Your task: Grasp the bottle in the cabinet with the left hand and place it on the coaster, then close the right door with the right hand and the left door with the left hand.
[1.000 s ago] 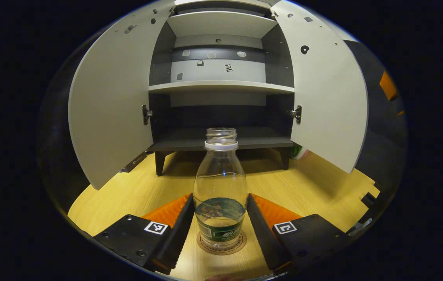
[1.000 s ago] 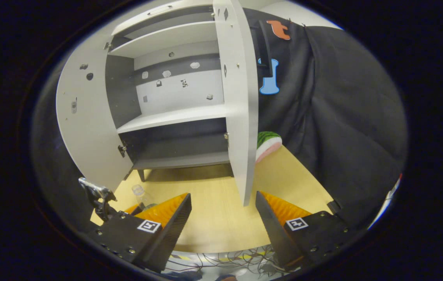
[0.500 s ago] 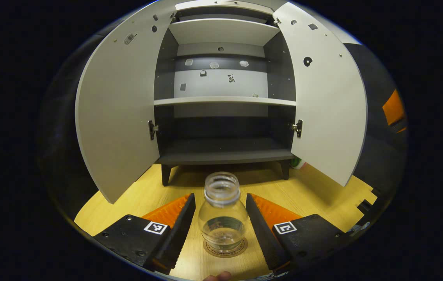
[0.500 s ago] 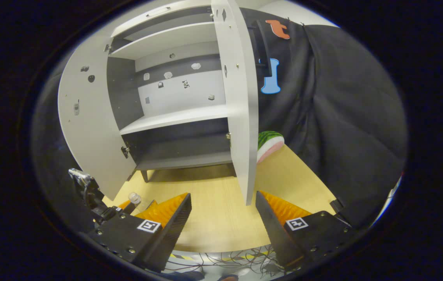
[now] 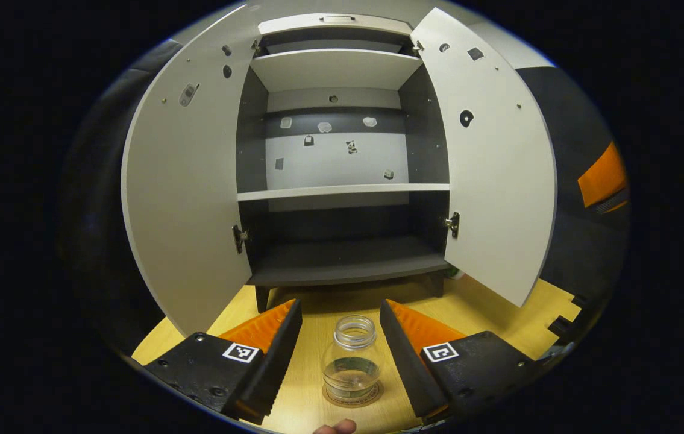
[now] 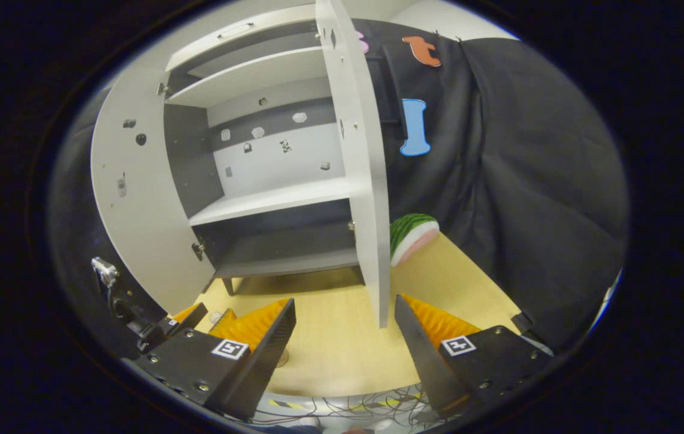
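— What has changed on your side?

— My left claw (image 5: 340, 322) has let go and lifted back. A second ago its fingers flanked the clear, uncapped plastic bottle with a green label (image 5: 351, 360) low at its body; now they stand wide, apart from it, and I look down on it from above. It stands between and just beyond my fingertips on the round brown coaster (image 5: 352, 395), on the pale wooden table (image 5: 486, 301). So I judge the placing done, and the doors are what is left.

— Which way does the bottle point?

— Its long axis is upright, open mouth up, base flat on the coaster.

— And the doors?

— Both are swung open on the grey two-door cabinet (image 5: 342, 199). My right claw (image 6: 345, 316) is wide too, holding nothing, and the right door (image 6: 361, 181) stands edge-on just ahead of it, between my fingertips. The left door (image 5: 188, 199) is ahead and to the left of my left claw.
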`<state>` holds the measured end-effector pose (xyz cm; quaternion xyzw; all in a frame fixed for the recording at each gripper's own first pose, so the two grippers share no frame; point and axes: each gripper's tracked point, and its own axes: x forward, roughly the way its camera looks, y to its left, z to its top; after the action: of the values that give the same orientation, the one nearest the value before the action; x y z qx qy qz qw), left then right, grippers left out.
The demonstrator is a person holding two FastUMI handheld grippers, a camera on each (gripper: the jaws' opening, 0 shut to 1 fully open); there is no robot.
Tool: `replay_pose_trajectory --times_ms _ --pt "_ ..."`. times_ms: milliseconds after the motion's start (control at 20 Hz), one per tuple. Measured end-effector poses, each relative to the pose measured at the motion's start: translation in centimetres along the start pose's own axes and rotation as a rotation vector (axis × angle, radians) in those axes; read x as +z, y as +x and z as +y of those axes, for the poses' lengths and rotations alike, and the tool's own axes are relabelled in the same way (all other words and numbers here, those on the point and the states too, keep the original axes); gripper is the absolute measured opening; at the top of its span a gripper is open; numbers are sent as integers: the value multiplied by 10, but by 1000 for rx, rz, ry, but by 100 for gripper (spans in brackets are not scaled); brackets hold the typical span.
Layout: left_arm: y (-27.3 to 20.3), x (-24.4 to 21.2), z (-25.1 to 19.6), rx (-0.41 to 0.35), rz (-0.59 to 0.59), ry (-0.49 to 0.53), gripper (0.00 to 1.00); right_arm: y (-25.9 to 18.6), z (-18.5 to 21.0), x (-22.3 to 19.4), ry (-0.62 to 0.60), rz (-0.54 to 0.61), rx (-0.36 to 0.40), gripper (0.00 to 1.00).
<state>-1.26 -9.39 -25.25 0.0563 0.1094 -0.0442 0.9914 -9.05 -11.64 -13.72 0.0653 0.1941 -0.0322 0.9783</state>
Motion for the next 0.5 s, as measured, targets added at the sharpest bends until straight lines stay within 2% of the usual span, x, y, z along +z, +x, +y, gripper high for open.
replay_pose_trajectory --times_ms 500 --pt "-5 109 6 15 -98 -13 85 -13 -51 115 -12 -218 -38 100"
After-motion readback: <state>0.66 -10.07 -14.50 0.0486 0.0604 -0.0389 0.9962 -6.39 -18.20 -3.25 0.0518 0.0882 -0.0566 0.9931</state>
